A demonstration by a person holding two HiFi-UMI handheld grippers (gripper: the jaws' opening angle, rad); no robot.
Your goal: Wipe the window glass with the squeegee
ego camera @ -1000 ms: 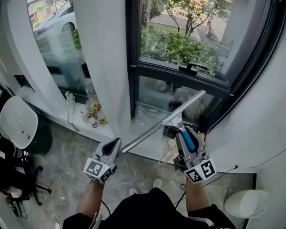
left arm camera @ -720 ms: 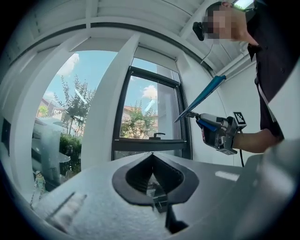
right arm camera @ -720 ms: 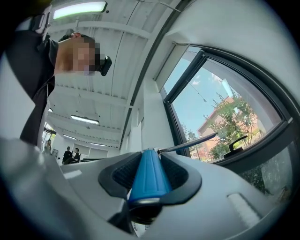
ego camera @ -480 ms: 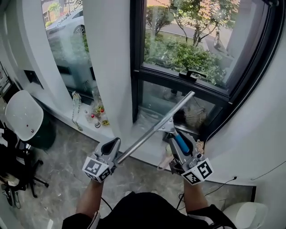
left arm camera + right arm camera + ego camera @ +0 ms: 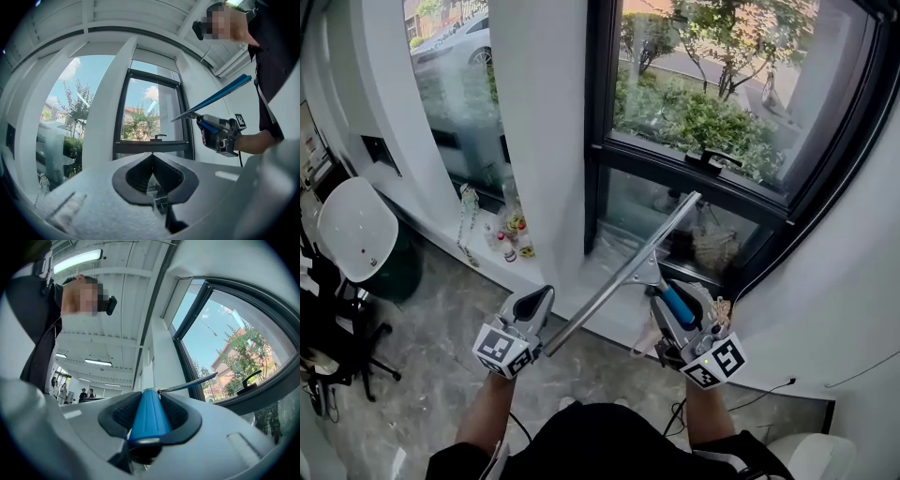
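The squeegee (image 5: 623,281) has a long metal blade and a blue handle (image 5: 680,305). My right gripper (image 5: 677,292) is shut on that handle, and the blade slants up towards the lower window glass (image 5: 652,208). In the right gripper view the blue handle (image 5: 149,416) lies between the pads, with the blade (image 5: 190,385) beyond it. My left gripper (image 5: 536,302) is shut and empty, just left of the blade's lower end. The left gripper view shows the squeegee (image 5: 213,97) off to the right, apart from its jaws. Above, the large window glass (image 5: 712,84) has a black frame with a handle (image 5: 712,157).
A white pillar (image 5: 539,122) stands left of the window. Small objects (image 5: 508,234) sit on the low sill. To the left are a white chair (image 5: 356,230) and a black office chair (image 5: 328,347). A bundle (image 5: 712,248) lies behind the lower pane.
Both grippers and the squeegee have shifted slightly left in the view, with the blade tip a little closer to the window frame. Both grips are unchanged.
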